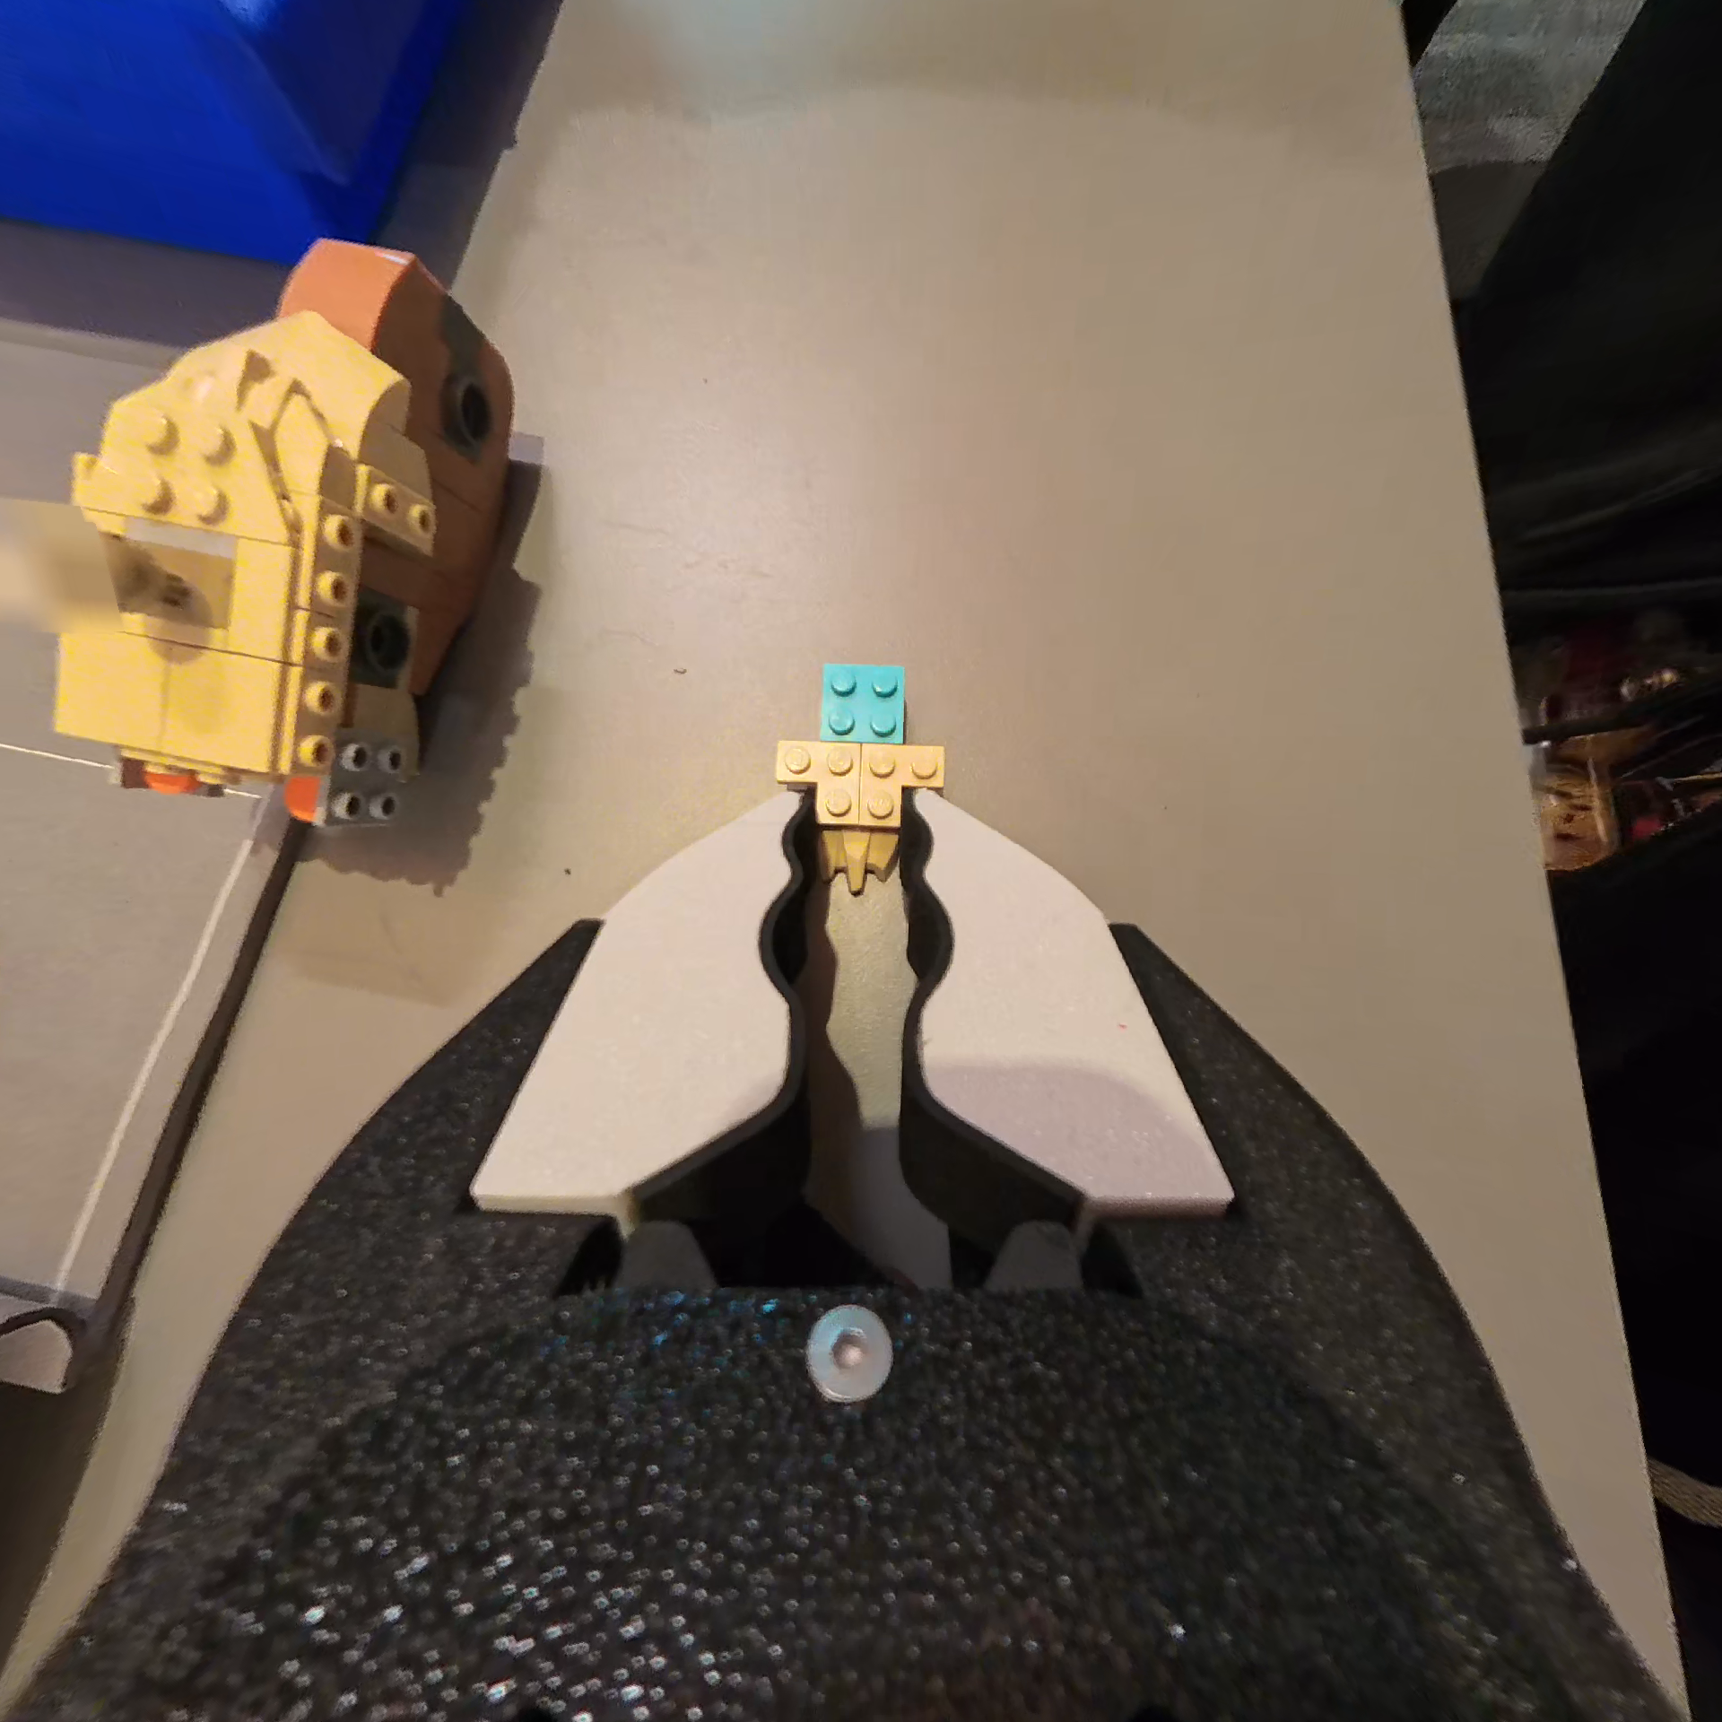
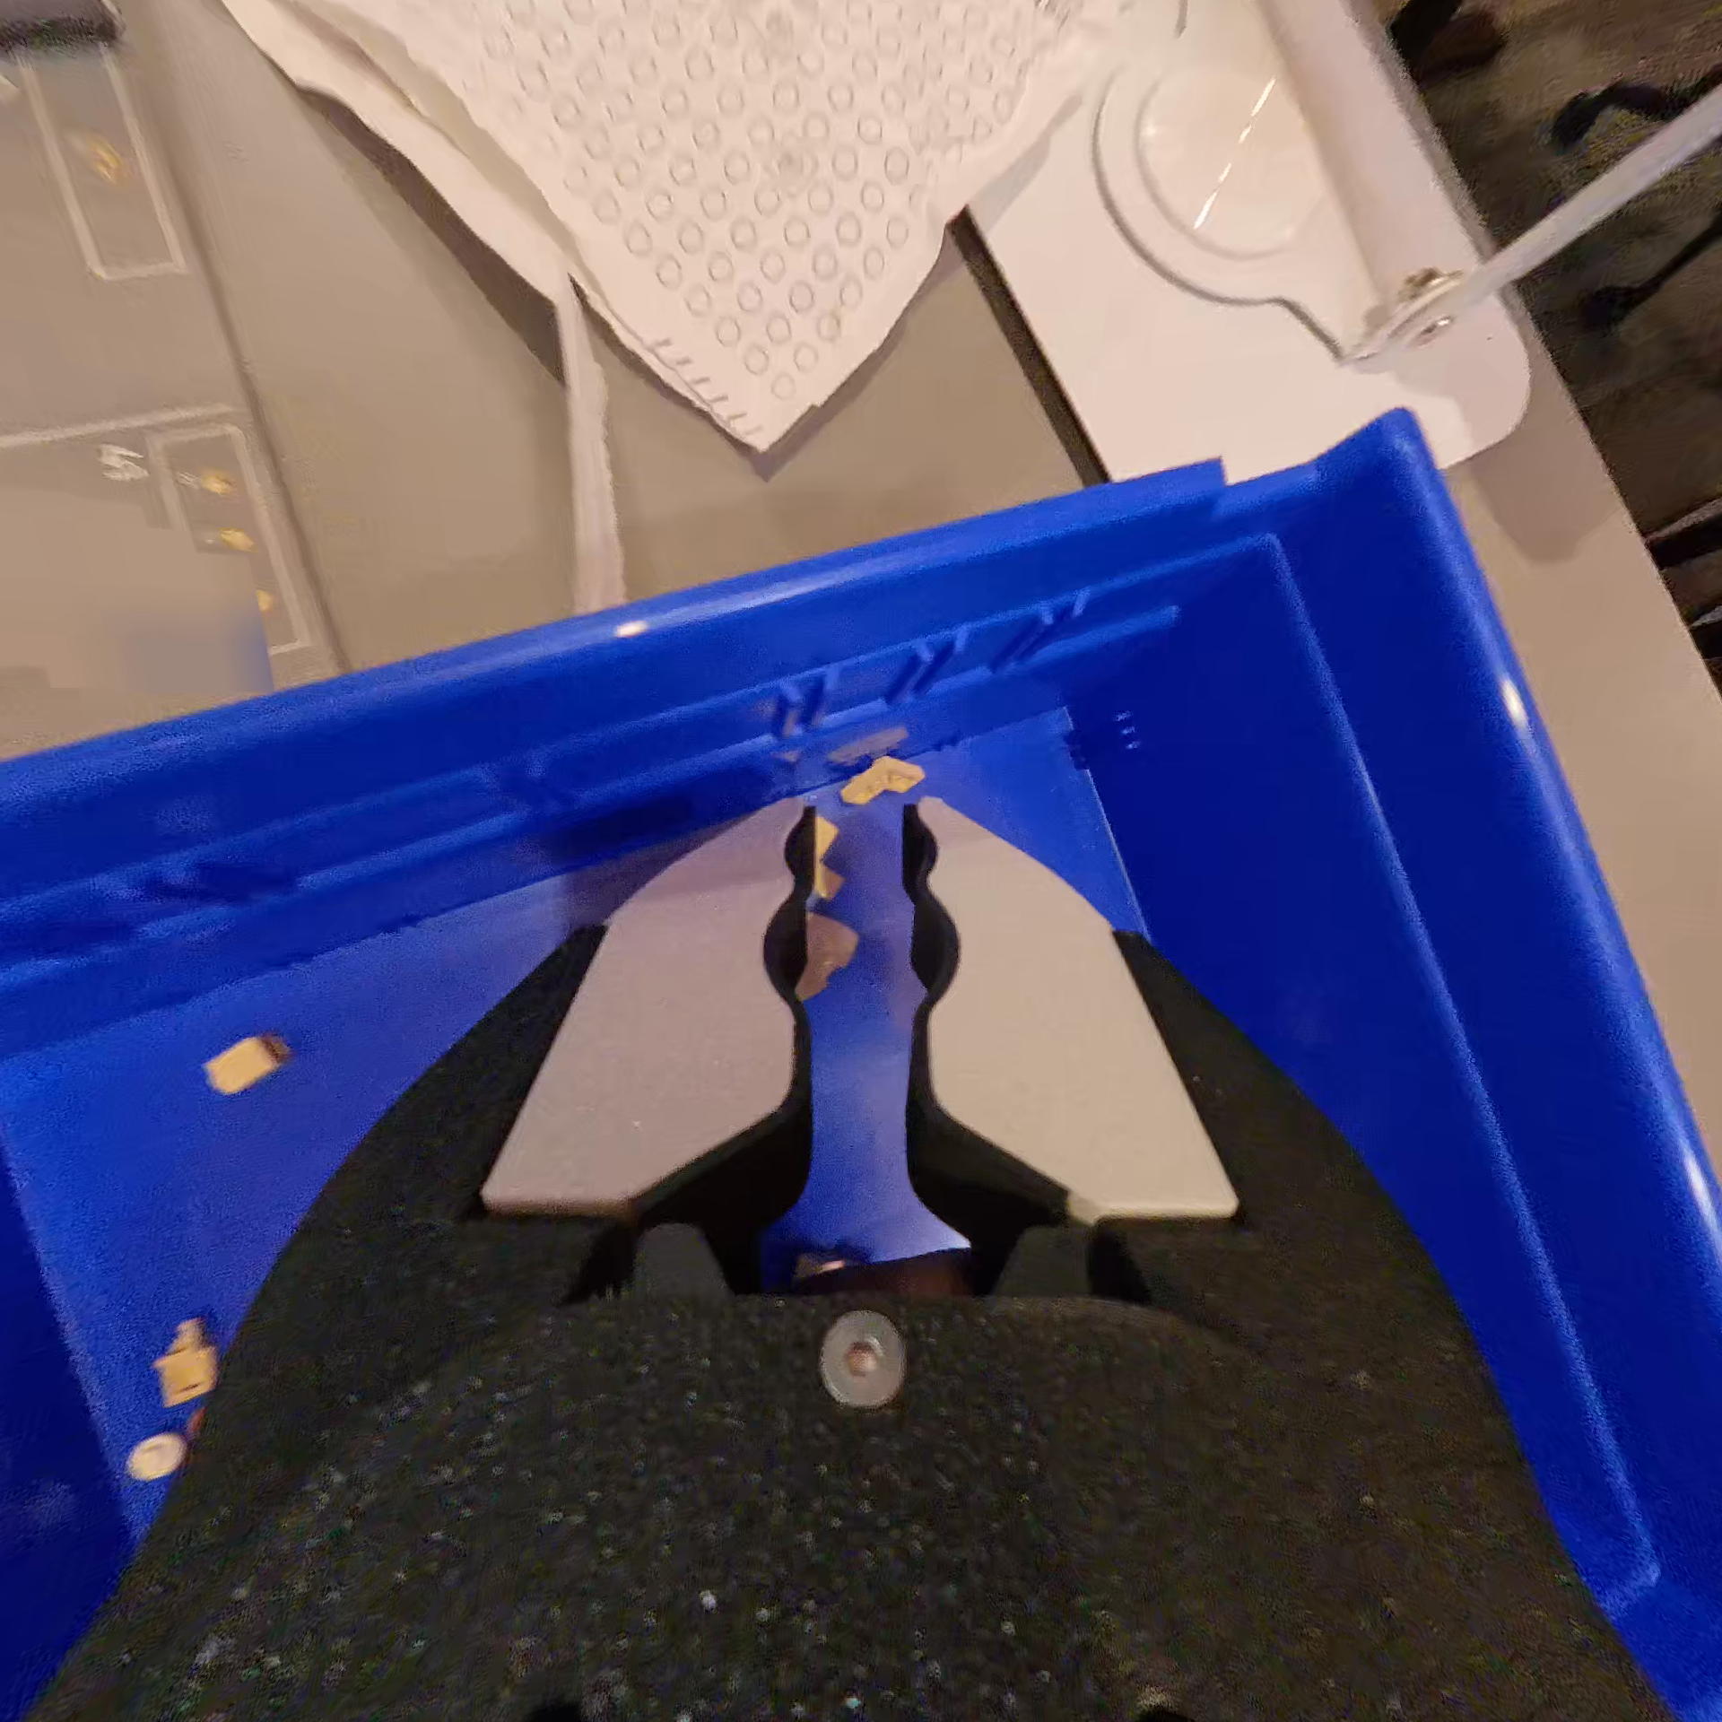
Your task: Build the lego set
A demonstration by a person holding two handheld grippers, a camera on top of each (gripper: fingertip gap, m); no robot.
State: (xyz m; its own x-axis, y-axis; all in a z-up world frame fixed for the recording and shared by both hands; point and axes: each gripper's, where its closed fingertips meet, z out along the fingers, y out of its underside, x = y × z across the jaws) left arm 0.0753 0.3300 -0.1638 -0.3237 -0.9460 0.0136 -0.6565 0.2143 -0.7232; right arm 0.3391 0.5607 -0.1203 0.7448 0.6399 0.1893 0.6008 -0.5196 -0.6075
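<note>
My left gripper (image 1: 859,811) is shut on a small lego piece (image 1: 859,778): gold-tan plates in a T shape with a teal 2x2 plate (image 1: 863,703) at its far end, held just above the grey table (image 1: 1025,419). A large tan and brown lego model (image 1: 252,559) stands to the left, apart from the gripper. My right gripper (image 2: 859,825) is inside a blue bin (image 2: 1398,839), its jaws a narrow gap apart with nothing between the tips. A tan piece (image 2: 881,778) lies just ahead of the tips at the bin's far wall. More tan pieces (image 2: 244,1062) lie on the bin floor.
The blue bin also shows at the top left of the left wrist view (image 1: 186,112). A clear stand with a page (image 1: 121,978) lies left of the model. Beyond the bin are a white studded baseplate (image 2: 745,186), a white plastic base (image 2: 1211,233) and a manual page (image 2: 140,373). One gripper's finger ends stand about 35 centimetres off the other's. The white studded baseplate (image 2: 745,186) is about 15 centimetres from my right fingertips and 35 centimetres from my left.
</note>
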